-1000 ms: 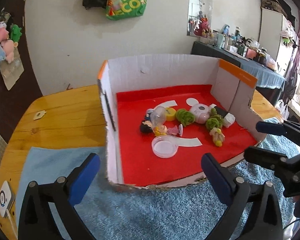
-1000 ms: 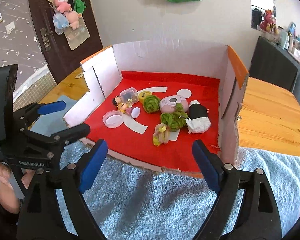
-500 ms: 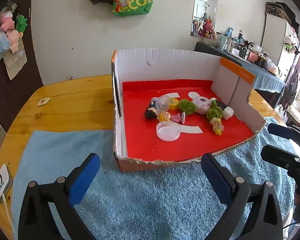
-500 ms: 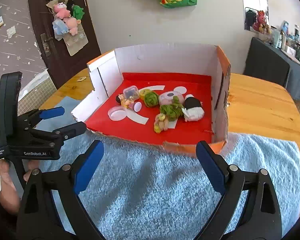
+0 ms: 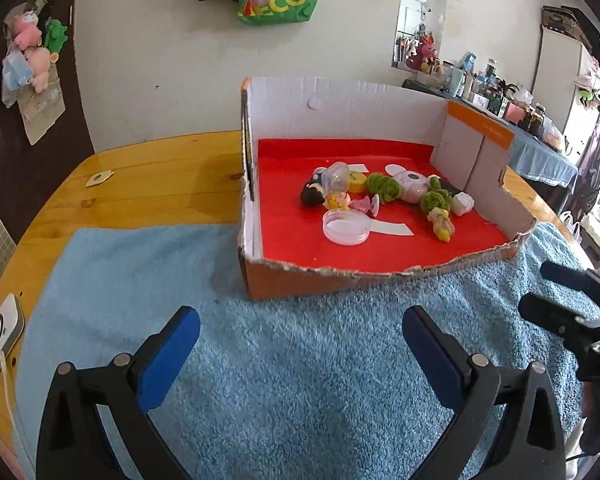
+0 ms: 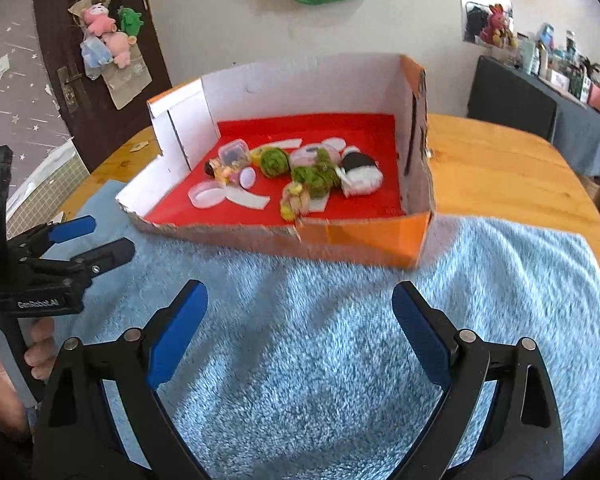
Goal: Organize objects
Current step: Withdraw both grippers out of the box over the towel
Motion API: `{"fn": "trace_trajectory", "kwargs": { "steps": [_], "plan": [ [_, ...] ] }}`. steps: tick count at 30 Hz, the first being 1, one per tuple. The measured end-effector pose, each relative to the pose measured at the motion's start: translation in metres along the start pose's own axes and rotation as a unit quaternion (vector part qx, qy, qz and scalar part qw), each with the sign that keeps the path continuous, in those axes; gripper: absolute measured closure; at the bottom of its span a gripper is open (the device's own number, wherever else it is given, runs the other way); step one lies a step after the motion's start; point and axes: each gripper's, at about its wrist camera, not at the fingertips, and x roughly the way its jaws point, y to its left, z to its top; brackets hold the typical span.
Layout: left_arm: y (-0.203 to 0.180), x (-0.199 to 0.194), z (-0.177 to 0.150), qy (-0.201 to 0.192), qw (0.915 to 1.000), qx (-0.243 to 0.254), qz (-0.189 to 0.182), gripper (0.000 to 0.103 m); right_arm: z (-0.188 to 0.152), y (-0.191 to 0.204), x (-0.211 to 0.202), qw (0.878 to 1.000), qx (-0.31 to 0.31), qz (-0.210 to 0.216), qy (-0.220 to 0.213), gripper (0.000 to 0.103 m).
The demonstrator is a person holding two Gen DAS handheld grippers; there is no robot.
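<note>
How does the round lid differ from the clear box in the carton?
The lid lies flat and open side up on the red floor; the clear box stands higher and is shut, with small things inside. The lid is round and shallow; the box is squarish with rounded corners. The lid lies nearer the carton's torn front edge; the box sits farther back among the toys. Both are clear plastic.

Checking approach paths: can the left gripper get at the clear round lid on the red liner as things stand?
Probably yes. The left gripper is open and empty over the blue towel. The clear round lid lies nearest the box's low torn front wall, with bare red liner around it, so only that low edge needs clearing.
</note>
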Motion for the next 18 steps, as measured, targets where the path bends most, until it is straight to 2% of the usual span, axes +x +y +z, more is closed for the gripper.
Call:
{"fn": "trace_trajectory", "kwargs": {
  "steps": [7, 12, 18],
  "plan": [
    [0.003, -0.002, -0.011, 0.01, 0.9999, -0.01, -0.004, 0.0, -0.017, -0.003, 0.005, 1.0, 0.011, -0.009, 0.011, 0.008],
    [0.005, -0.002, -0.02, 0.016, 0.9994, -0.022, -0.022, 0.0, -0.023, -0.002, 0.003, 1.0, 0.013, -0.016, 0.005, 0.008],
    [0.006, 0.003, -0.025, 0.018, 0.9996, -0.018, -0.008, 0.0, -0.024, -0.007, 0.003, 0.999, 0.03, -0.016, 0.005, 0.008]
  ]
}}
